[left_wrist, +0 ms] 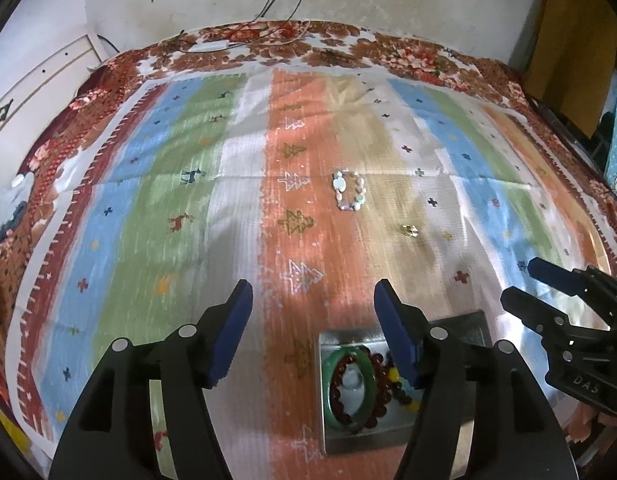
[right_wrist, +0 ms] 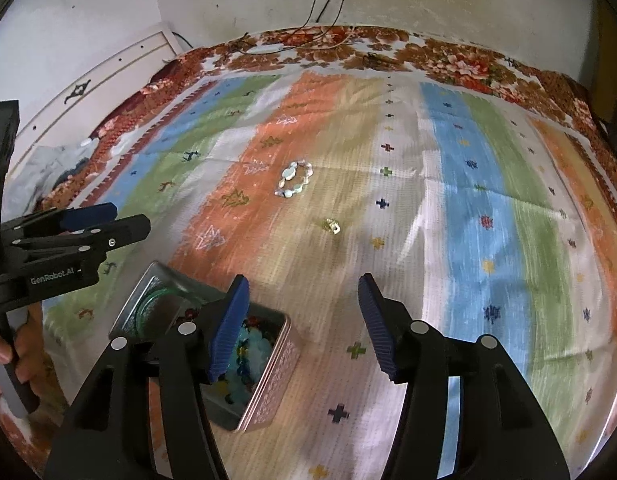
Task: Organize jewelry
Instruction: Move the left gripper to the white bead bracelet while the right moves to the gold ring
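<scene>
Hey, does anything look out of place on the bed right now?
Two pieces lie loose on the blanket, apart from the tin that holds the other jewelry: a pale bead bracelet and, nearer the tin, a small gold piece. Both grippers are open and empty.

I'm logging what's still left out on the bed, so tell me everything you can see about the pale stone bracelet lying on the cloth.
The pale stone bracelet is a closed loop of flat, oval and irregular beads in white, pale blue-green and faint pink, looking like polished stone or shell. It lies flat on the striped cloth, at the border of the orange and tan stripes, pulled into a rounded oblong. Nothing touches it but the cloth. A small gold piece lies apart from it, nearer the cameras, and the metal tin nearer still.
</scene>
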